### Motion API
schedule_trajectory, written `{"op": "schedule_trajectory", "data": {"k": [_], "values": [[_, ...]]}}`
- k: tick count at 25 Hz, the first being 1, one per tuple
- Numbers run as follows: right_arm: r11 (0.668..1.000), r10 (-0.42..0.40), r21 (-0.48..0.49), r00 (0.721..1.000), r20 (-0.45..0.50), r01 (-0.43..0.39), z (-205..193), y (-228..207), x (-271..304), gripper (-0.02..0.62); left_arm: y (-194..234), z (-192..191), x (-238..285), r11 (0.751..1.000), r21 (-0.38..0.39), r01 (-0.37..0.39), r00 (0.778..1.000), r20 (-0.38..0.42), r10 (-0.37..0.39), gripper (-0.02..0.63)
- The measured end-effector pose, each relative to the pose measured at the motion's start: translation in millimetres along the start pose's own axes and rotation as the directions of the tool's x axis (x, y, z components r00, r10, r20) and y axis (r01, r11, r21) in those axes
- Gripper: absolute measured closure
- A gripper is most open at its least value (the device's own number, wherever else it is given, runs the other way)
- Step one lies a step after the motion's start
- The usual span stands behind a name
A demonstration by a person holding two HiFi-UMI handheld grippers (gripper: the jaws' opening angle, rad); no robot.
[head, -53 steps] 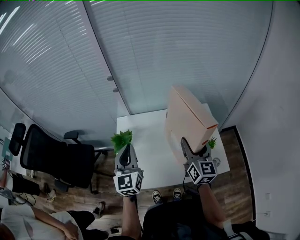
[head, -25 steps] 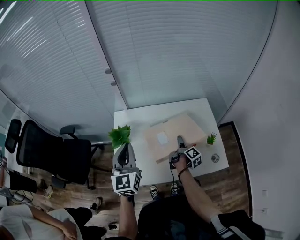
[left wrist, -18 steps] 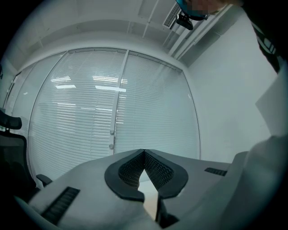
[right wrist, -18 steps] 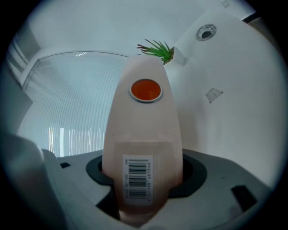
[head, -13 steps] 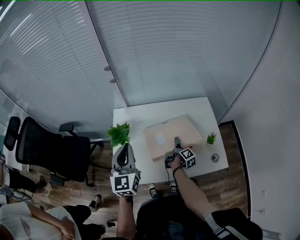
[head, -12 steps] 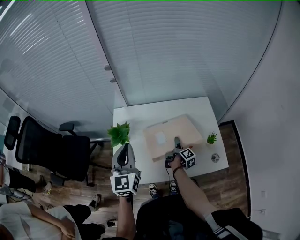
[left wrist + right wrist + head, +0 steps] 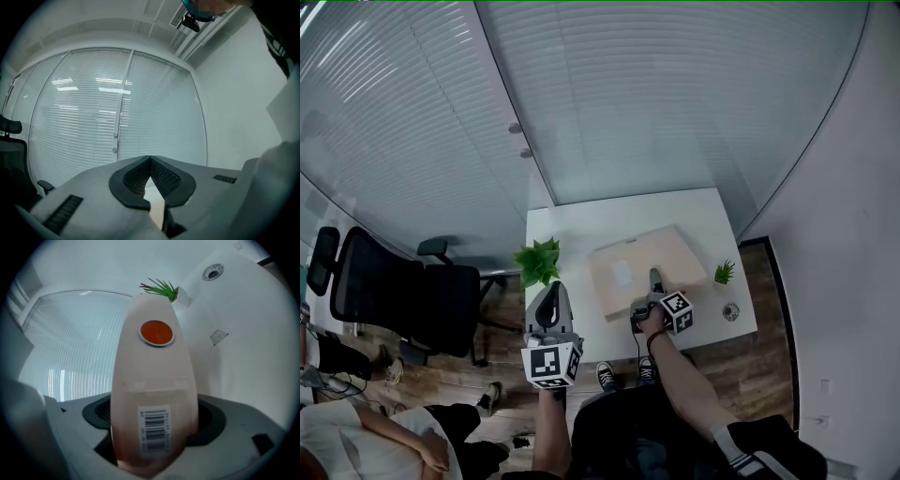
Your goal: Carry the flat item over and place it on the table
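Pale pink flat box lies on the white table, close to the front edge and right of the middle. The right gripper rests at the box's near edge; its jaws have just been opening and now stand apart with that edge between them. The left gripper hovers off the table's front left corner beside a leafy plant, its jaws pressed together on nothing.

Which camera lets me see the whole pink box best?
The head view. It shows nearly the whole flat box lying on the white table. The right gripper view sees just one narrow edge close up, with its barcode and orange dot. The left gripper view shows nothing clearly of it.
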State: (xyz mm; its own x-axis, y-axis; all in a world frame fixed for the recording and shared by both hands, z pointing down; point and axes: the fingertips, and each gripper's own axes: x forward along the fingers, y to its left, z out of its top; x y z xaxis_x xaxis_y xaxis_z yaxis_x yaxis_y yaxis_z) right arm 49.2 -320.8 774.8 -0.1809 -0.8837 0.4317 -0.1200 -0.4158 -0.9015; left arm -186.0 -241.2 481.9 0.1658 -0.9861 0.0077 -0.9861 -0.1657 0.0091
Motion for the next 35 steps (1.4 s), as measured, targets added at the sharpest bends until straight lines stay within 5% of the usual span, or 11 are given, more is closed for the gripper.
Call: {"op": "schedule_trajectory", "data": {"k": [1,5,7,12,15,23,35], "values": [[1.000,-0.011,0.004,1.000,0.001,0.011,0.6,-1.0,-2.4,0.150,-0.3,-0.1,-0.3,1.000,-0.002,0.001,1.000,0.001,-0.001,0.603],[0.998,-0.062,0.005,0.998,-0.001,0.062,1.6,-5.7,-11.6,0.150,-0.9,-1.2,-2.1,1.000,-0.011,0.002,1.000,0.004,-0.002,0.603],[0.997,-0.080,0.000,0.997,-0.021,0.081,-0.8,-7.1,-12.9,0.075,-2.1,-1.4,-1.9,1.000,-0.014,0.005,1.000,0.005,-0.005,0.603],[0.982,-0.186,-0.003,0.982,-0.038,0.186,-2.0,-28.3,-21.2,0.074,-5.8,-1.4,-3.1,1.000,-0.021,0.014,1.000,0.011,-0.014,0.603],[0.978,-0.204,0.040,0.977,-0.065,0.207,-4.8,-37.7,-25.6,-0.023,-4.9,-2.0,-5.9,1.000,-0.028,0.010,1.000,0.010,-0.010,0.603],[0.942,-0.334,0.002,0.940,-0.074,0.335,-4.6,-48.5,-41.7,-0.023,-4.5,-2.1,-4.7,0.999,-0.032,0.014,1.000,0.013,-0.013,0.603],[0.996,-0.075,0.042,0.992,-0.102,0.080,-9.0,33.1,-52.7,-0.003,-7.8,-1.7,-4.9,0.999,-0.032,0.024,1.000,0.018,-0.024,0.603]]}}
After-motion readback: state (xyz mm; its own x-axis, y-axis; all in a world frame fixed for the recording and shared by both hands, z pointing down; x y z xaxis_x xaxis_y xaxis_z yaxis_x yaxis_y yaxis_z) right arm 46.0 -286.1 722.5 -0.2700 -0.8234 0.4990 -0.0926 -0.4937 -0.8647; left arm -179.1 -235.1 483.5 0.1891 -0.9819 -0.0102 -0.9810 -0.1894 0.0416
